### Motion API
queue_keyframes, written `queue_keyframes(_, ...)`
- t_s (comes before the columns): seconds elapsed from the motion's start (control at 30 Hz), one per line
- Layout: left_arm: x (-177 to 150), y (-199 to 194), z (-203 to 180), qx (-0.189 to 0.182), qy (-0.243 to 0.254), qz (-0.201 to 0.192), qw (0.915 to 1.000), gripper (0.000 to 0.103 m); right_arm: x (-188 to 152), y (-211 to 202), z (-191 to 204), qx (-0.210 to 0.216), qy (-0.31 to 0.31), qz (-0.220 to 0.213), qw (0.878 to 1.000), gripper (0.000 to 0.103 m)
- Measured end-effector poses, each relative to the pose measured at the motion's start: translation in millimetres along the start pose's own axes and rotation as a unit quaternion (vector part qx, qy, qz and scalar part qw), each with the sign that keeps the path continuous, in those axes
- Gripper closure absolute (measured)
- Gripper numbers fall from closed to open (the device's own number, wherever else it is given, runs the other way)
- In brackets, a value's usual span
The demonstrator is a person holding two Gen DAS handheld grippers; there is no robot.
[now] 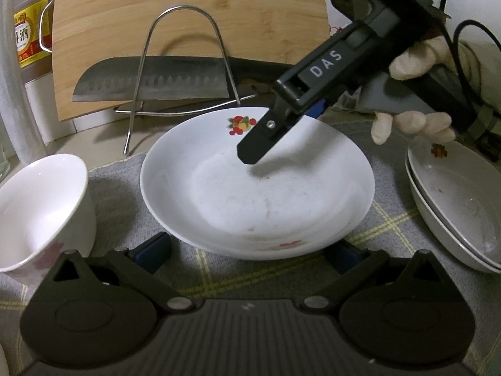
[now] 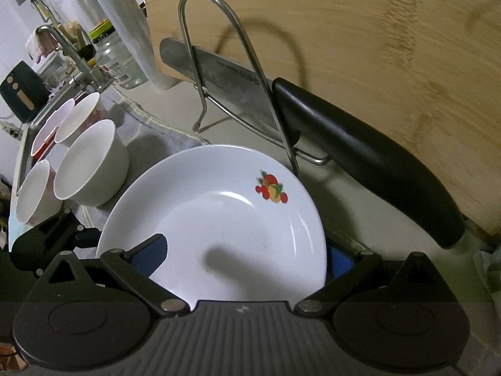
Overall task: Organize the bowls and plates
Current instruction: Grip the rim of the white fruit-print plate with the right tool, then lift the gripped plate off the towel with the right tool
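2 grippers on 1 white plate, stacked over another on the grey cloth.

Right gripper spread wide, straddling the plate's far rim near the knife. Left gripper gaping too, pads flanking the near rim, gripping nothing. Bowl just left.

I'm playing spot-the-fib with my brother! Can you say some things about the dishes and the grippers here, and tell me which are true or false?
1. The white plate has a fruit picture on it. True.
2. The knife lies in the plate. False: it rests behind, against the cutting board.
3. The right gripper is over the plate. True.
4. The left gripper is squeezing a bowl. False: it is open, near the plate's edge.
5. A white bowl stands left of the plate. True.
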State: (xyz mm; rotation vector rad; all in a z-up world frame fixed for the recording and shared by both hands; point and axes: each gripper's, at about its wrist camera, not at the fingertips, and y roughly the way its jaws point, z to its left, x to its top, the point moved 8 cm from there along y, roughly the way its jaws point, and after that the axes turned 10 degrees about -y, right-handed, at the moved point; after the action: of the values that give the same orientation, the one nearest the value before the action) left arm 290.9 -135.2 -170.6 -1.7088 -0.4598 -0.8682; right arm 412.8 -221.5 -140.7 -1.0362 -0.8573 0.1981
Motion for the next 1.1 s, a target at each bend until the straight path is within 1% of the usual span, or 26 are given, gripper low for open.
queue_keyframes(0.4, 0, -7, -8, 0.002, 0.027, -0.012, 0.9996, 0.001, 9, 2, -2, 0.011, 0.004, -0.014, 1.000, 0.004)
queue_keyframes(0.73, 0, -9, -8, -0.003, 0.031, -0.015, 0.9994, 0.000, 14, 5, -3, 0.014, 0.009, -0.025, 1.000, 0.004)
queue_keyframes(0.9, -1, -9, -9, 0.000, 0.038, -0.016, 0.9992, 0.000, 13, 3, -3, 0.012, 0.004, -0.020, 1.000, 0.007)
queue_keyframes(1.1, -1, -10, -9, -0.001, 0.042, -0.015, 0.9990, 0.000, 10, 1, -3, 0.020, 0.006, -0.018, 1.000, 0.007)
